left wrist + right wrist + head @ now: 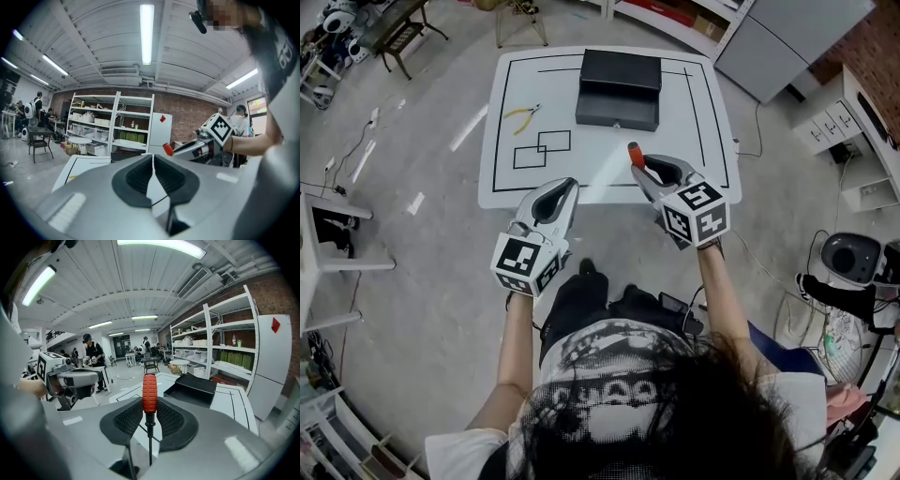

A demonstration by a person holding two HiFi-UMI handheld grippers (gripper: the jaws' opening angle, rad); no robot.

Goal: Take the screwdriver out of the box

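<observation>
While the right tool (642,171) hangs over the near edge of the white worktop (694,141), its jaws are clamped on the screwdriver (634,153). In the right gripper view the black pads of that tool (150,404) press on either side of the lower end of the ribbed orange handle (149,392). The rest of the handle stands out past the tips toward 12 o'clock, and the dark shaft runs back between the pads toward 6 o'clock. The screwdriver is out of the black box (619,89), which sits at the far side of the worktop, at about 12 o'clock from the handle and well apart from it; the right gripper view shows the box (190,389) at 2 o'clock beyond the tips. The left tool (565,186) is at 8 o'clock from the right one, at the worktop's near edge, with its jaws closed together and nothing between them (153,157). From its camera the orange handle (168,149) shows at 1 o'clock. Yellow-handled pliers (523,114) lie on the worktop at 9 o'clock from the box.
</observation>
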